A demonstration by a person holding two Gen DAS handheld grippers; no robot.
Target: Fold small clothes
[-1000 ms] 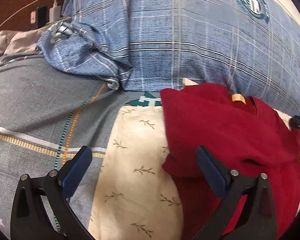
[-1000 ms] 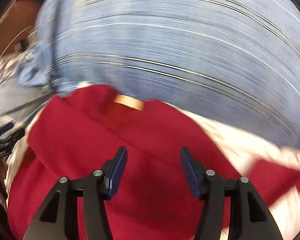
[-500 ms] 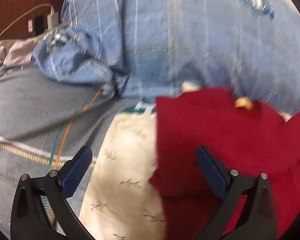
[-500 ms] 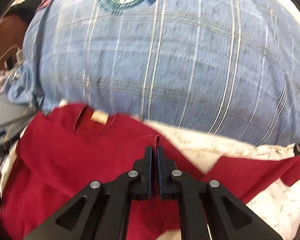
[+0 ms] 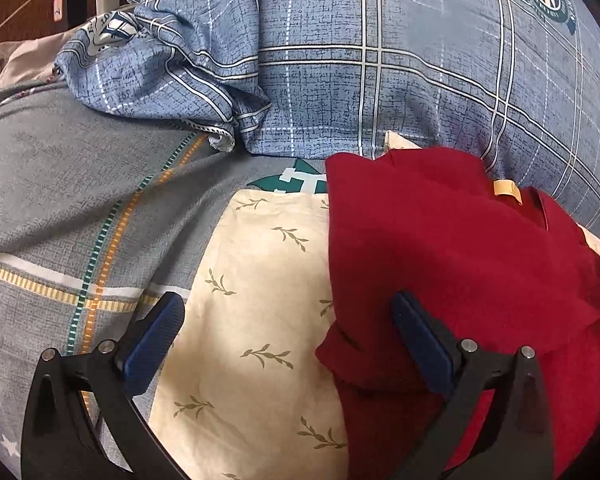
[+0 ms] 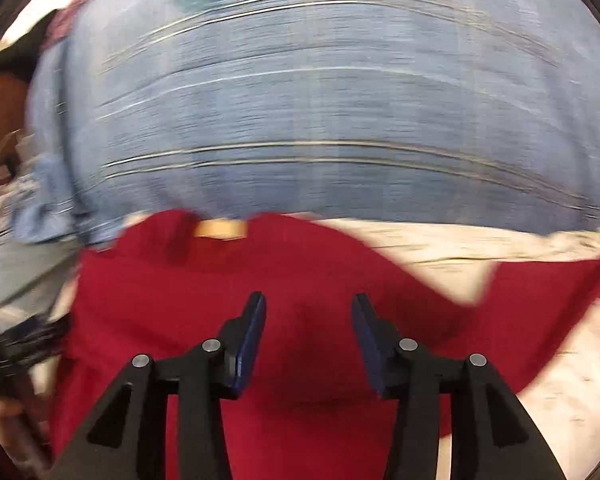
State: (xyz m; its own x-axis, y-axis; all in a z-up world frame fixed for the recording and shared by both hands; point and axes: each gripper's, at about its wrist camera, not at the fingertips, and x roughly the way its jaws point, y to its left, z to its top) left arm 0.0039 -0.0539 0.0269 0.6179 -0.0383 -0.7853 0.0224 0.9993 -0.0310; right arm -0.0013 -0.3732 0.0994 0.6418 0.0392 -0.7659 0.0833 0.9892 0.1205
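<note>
Both grippers have their fingers apart, holding nothing. The left gripper (image 5: 288, 340) straddles the left edge of the red shirt (image 5: 440, 248), which lies on a cream leaf-print cloth (image 5: 252, 320) below the blue plaid pillow (image 5: 380, 80). The right gripper (image 6: 308, 340) hovers over the shirt's middle; this view is blurred.

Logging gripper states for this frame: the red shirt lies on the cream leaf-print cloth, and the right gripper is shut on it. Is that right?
Not quite. The red shirt does lie on the cream leaf-print cloth, but the right gripper is open, its fingers spread above the shirt and holding nothing. The right wrist view shows it.
</note>
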